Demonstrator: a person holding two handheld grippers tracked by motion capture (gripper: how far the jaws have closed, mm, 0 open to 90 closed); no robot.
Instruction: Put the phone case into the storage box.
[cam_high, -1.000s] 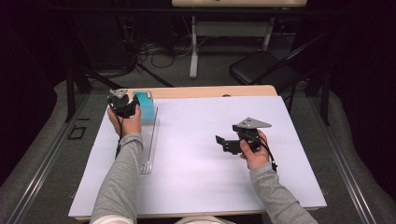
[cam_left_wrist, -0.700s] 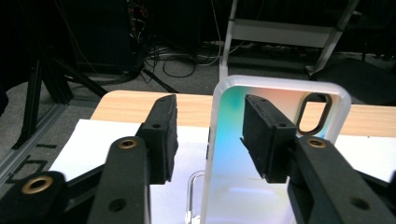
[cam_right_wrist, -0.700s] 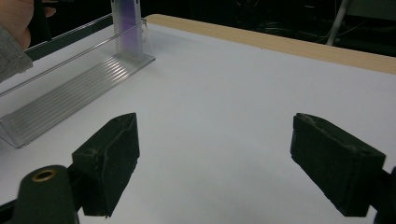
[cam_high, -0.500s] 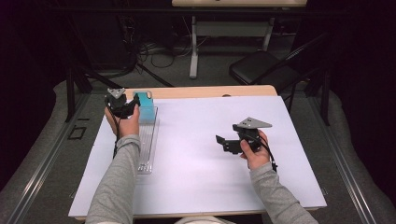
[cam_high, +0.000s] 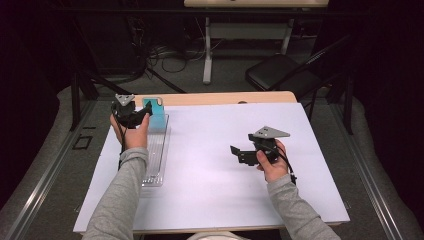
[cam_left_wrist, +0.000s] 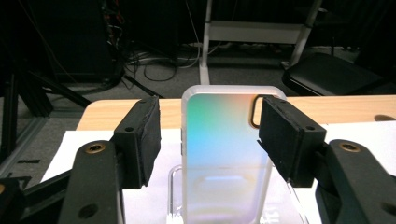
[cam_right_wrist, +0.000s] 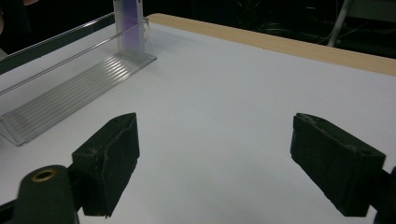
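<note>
We have just been opening our left gripper (cam_left_wrist: 208, 140) off the phone case (cam_left_wrist: 226, 158) standing in the clear rack (cam_high: 156, 155) far left on the bench (cam_high: 215, 165); next we back away, right gripper (cam_right_wrist: 215, 163) wide and empty.

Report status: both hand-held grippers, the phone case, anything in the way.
Left hand-held gripper just opening, pads clear of phone case. Case upright in clear rack. Right hand-held gripper open, empty. Nothing in the way.

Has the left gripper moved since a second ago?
Yes. The left gripper has drawn back toward the person from the phone case standing in the clear rack, its jaws just opening.
</note>
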